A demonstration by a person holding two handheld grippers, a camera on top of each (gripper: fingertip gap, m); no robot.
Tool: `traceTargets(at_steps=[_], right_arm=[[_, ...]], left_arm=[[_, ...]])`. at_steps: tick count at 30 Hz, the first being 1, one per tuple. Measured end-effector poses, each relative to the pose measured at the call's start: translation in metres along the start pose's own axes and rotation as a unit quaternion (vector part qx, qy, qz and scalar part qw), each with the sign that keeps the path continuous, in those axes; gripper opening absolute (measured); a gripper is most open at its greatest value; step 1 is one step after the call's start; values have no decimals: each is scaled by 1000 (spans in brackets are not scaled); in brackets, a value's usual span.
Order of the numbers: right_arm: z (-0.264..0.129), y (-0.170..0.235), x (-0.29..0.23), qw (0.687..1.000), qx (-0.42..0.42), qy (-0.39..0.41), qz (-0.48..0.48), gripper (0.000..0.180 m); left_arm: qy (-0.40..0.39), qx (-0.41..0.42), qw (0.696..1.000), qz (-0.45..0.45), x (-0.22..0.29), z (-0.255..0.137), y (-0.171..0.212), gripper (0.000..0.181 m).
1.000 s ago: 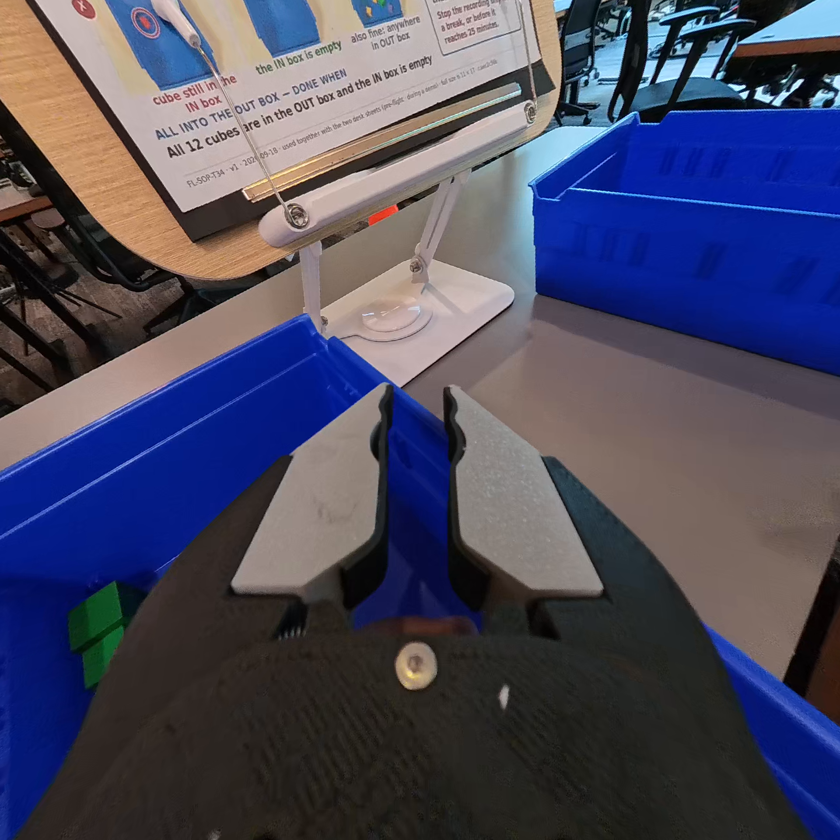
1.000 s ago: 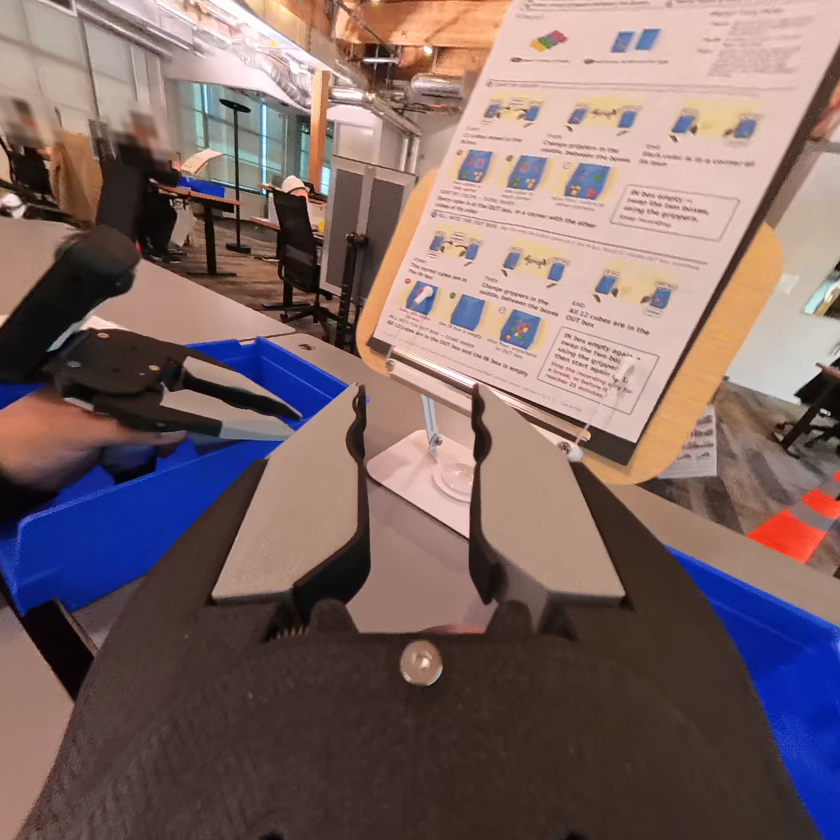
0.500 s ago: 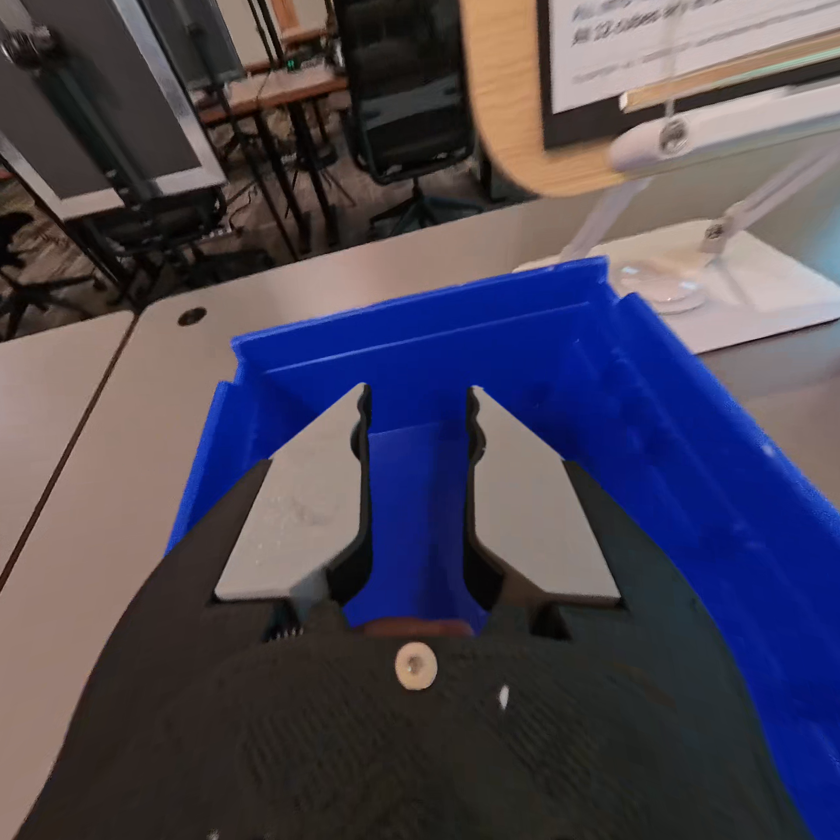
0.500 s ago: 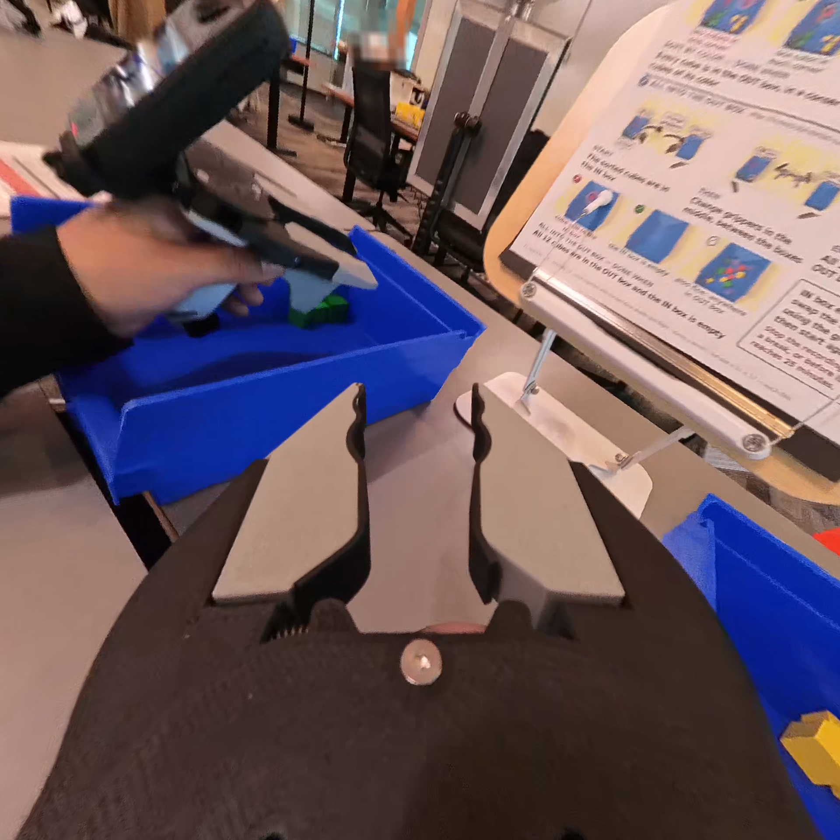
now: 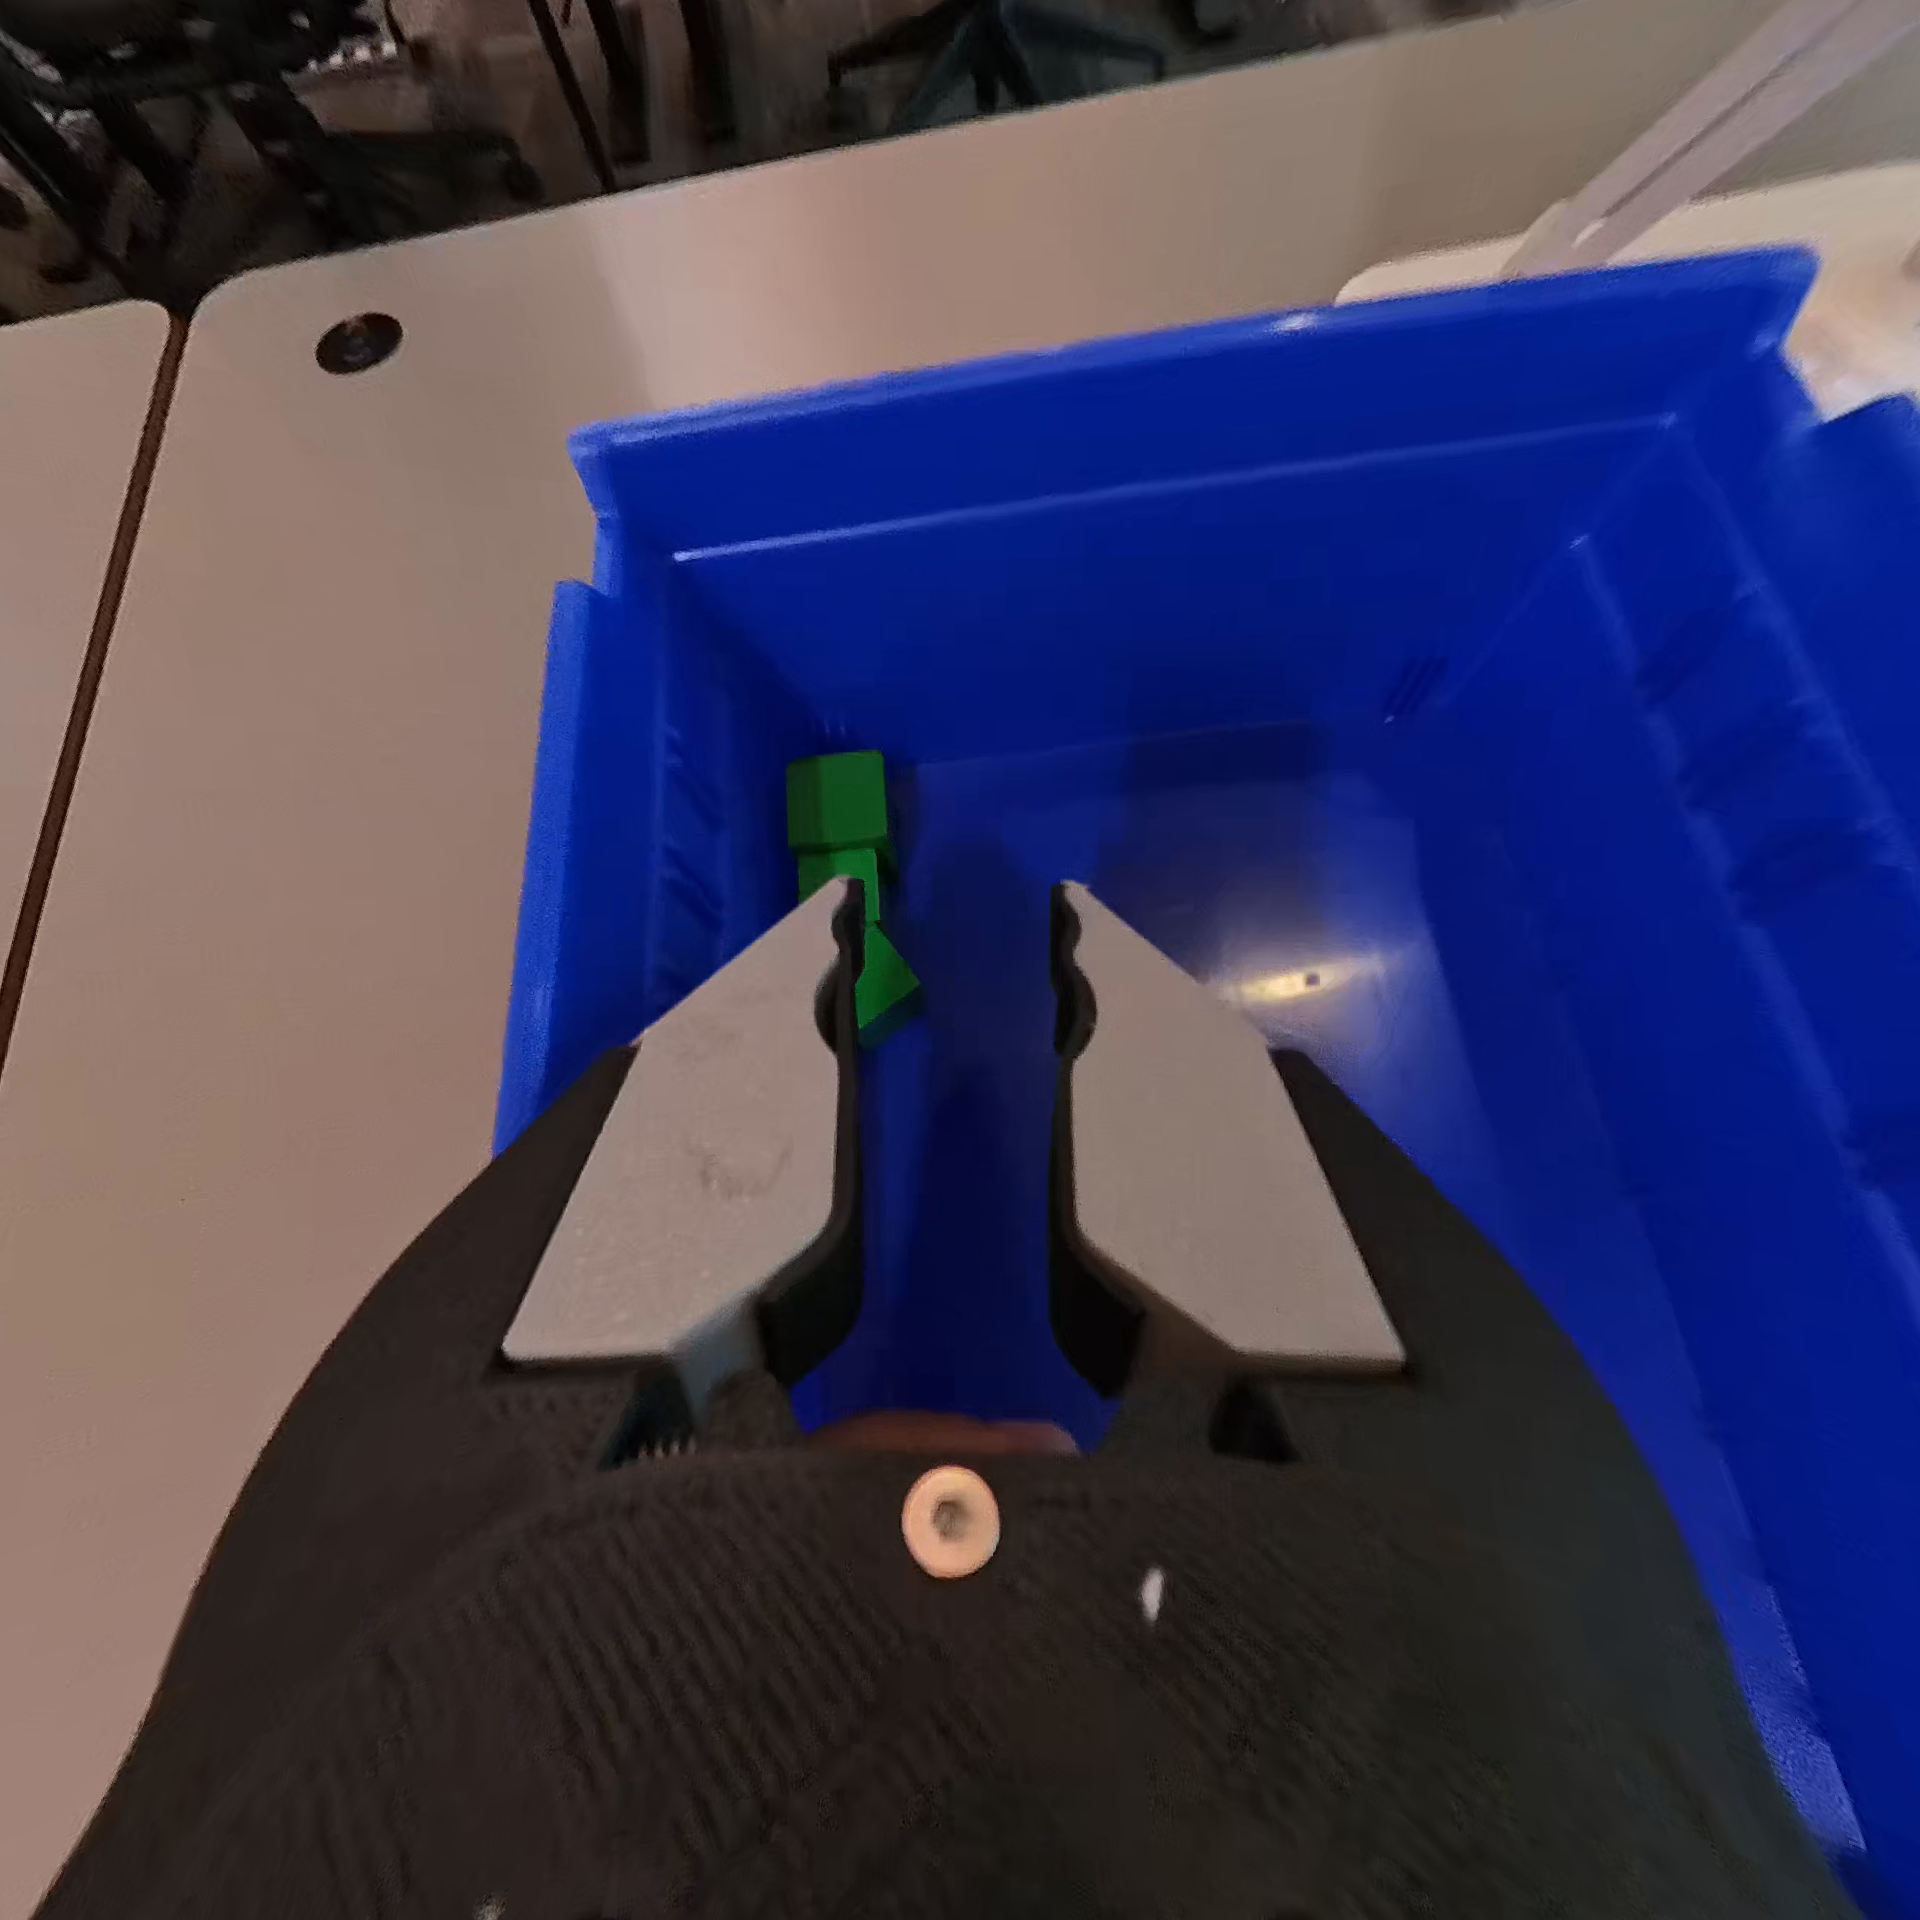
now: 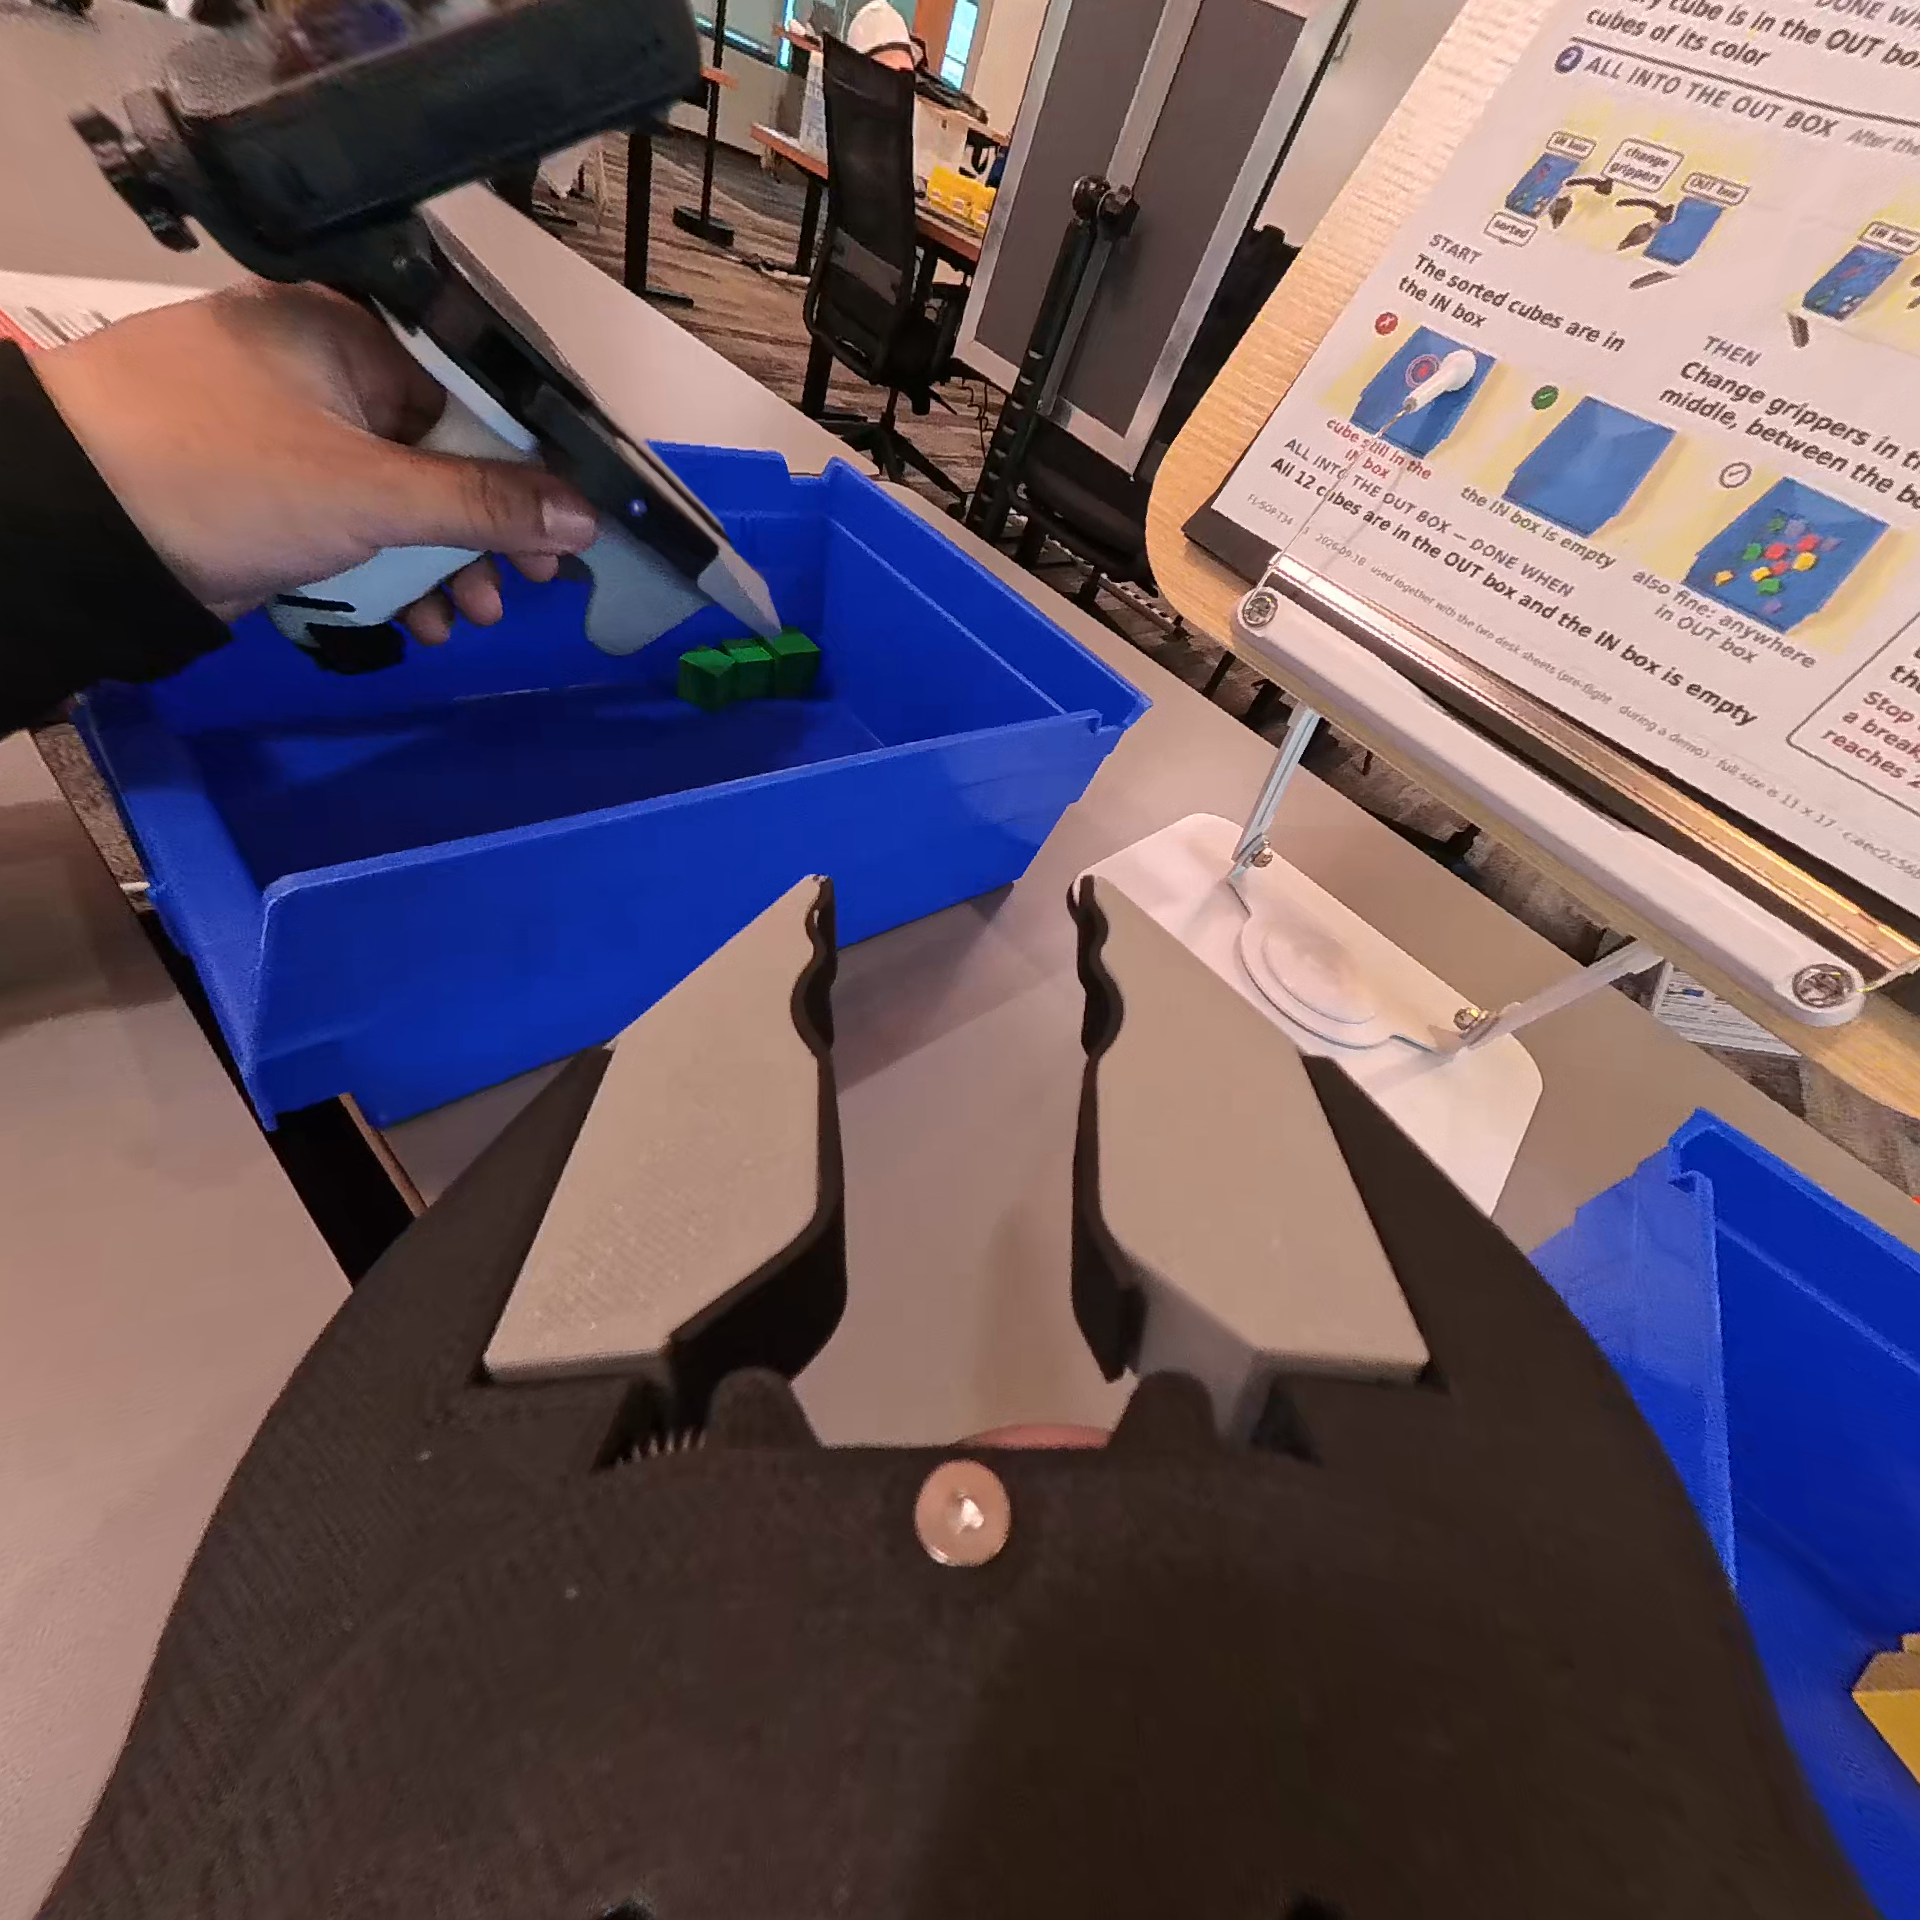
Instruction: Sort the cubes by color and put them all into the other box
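Three green cubes [image 6: 750, 665] sit in a row in the far corner of the left blue box [image 6: 644, 914]. In the left wrist view they show along the box's left wall as green cubes [image 5: 840, 821], partly hidden by my left finger. My left gripper [image 5: 954, 896] is open and empty, tilted down into the left blue box [image 5: 1143, 499], its tips just above the cubes; it also shows in the right wrist view [image 6: 748, 613]. My right gripper [image 6: 948, 904] is open and empty over the table between the boxes. A yellow cube [image 6: 1886, 1714] lies in the right blue box [image 6: 1621, 1278].
A white stand [image 6: 1351, 997] holds a wooden board with an instruction sheet [image 6: 1621, 416] behind the boxes. A hand [image 6: 270, 457] holds the left gripper. The grey table [image 5: 312, 727] has a seam and a round hole at left. Office chairs stand beyond.
My left gripper has swung left and tipped down into the left box until its tips are over the green cubes. My right gripper has turned left and down and opened slightly wider.
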State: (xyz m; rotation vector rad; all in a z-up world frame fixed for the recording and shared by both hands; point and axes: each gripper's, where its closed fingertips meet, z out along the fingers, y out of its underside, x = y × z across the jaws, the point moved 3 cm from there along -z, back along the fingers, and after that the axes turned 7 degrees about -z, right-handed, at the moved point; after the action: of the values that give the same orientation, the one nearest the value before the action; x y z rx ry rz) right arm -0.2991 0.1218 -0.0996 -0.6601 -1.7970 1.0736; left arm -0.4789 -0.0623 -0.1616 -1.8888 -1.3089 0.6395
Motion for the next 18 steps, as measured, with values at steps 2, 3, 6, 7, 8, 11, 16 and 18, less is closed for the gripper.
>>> traceTargets(at_steps=[2,3,6,7,8,11,16,18], right_arm=[[0,0,-1,1000,1,0,-1,43],[0,-1,-1,1000,2,-1,-2,43],[0,-1,-1,1000,3,0,-4,43],[0,-1,-1,1000,4,-1,-4,43],[0,-1,-2,1000,5,-1,-3,43],[-1,-2,-2,1000,6,-2,-5,43],[-1,-2,-3,1000,7,-3,-7,43],[-1,-2,-3,1000,7,-3,-7,43]], left_arm=[[-4,-21,1000,-4,2,5,7,29],[-5,-31,999,-7,3,7,10,25],[-42,-44,998,8,-4,14,16,25],[-52,-52,997,7,-6,17,19,27],[-63,-60,996,3,-9,20,22,32],[-82,-62,995,8,-14,27,27,42],[-84,-58,994,34,-11,28,30,51],[-89,-61,993,38,-11,28,30,52]])
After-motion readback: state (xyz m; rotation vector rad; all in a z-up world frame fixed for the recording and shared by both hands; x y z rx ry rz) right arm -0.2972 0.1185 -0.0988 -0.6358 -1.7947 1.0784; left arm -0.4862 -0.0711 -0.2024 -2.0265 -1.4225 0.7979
